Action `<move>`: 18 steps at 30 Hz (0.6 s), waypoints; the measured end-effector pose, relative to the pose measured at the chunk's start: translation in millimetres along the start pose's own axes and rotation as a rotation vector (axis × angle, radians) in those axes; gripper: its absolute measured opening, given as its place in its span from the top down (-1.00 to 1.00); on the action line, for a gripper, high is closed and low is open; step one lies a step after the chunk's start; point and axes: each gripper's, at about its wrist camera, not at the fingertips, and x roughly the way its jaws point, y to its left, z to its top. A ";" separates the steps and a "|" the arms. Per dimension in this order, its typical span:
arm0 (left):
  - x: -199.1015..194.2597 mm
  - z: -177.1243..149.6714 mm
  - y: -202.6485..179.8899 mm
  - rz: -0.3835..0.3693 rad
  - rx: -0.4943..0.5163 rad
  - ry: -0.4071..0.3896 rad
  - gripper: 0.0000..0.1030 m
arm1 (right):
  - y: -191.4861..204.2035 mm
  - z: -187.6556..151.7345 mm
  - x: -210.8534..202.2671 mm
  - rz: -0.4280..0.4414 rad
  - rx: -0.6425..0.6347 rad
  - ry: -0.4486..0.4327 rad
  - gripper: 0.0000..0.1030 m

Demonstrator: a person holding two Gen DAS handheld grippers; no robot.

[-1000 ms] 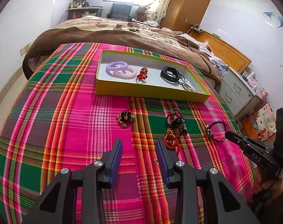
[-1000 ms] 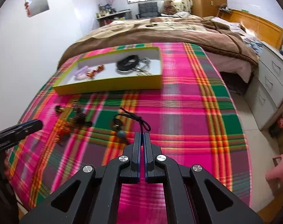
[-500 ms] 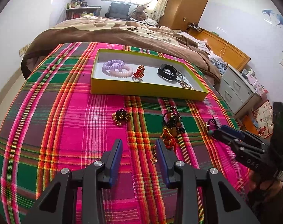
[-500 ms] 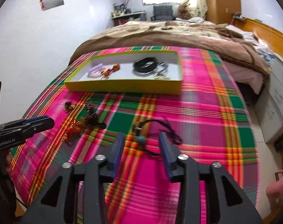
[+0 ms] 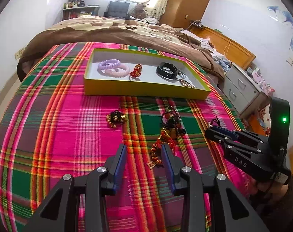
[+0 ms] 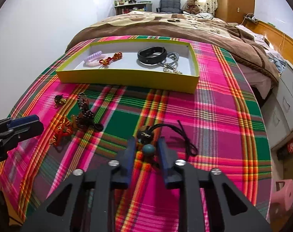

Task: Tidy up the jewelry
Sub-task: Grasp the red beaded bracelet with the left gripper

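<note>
Pick-up step: right gripper (image 6: 145,148), jaws just narrowing from a wider spread, straddles the teal bead of the black cord necklace (image 6: 148,149) near the plaid cloth's (image 6: 214,116) front edge, pads not yet touching it. Next: finish the pinch, carry to the yellow tray (image 6: 127,79). Left gripper (image 5: 143,155) hangs spread over the red-gold chain (image 5: 162,145), unmoved.

Little can be read here. The right gripper (image 5: 214,130) bears the pale letters "DAS" on the side of its black body — seen from the left wrist view. In the right wrist view the left gripper (image 6: 33,122) shows only a cut-off fragment, "AI", at the picture's left edge — nothing else is legible.
</note>
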 end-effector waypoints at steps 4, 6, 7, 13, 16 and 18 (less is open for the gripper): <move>5.6 1.1 -7.1 -0.016 0.010 0.008 0.05 | -5.3 -0.8 -1.5 0.012 0.022 -0.006 0.73; 8.7 1.2 -10.1 -0.016 0.017 0.017 0.05 | -6.2 -1.0 -1.9 0.025 0.023 -0.005 0.73; 10.7 1.5 -11.9 -0.016 0.021 0.021 0.05 | -6.3 -1.1 -2.3 0.028 0.024 -0.006 0.73; 23.9 2.2 -23.2 -0.005 0.060 0.051 0.05 | -9.4 -0.9 -7.9 0.031 0.036 -0.028 0.73; 30.2 0.8 -30.0 0.017 0.086 0.057 0.05 | -10.2 -1.4 -12.1 0.037 0.037 -0.035 0.73; 32.2 0.3 -34.0 0.037 0.108 0.052 0.05 | -10.8 -1.5 -14.0 0.039 0.038 -0.038 0.73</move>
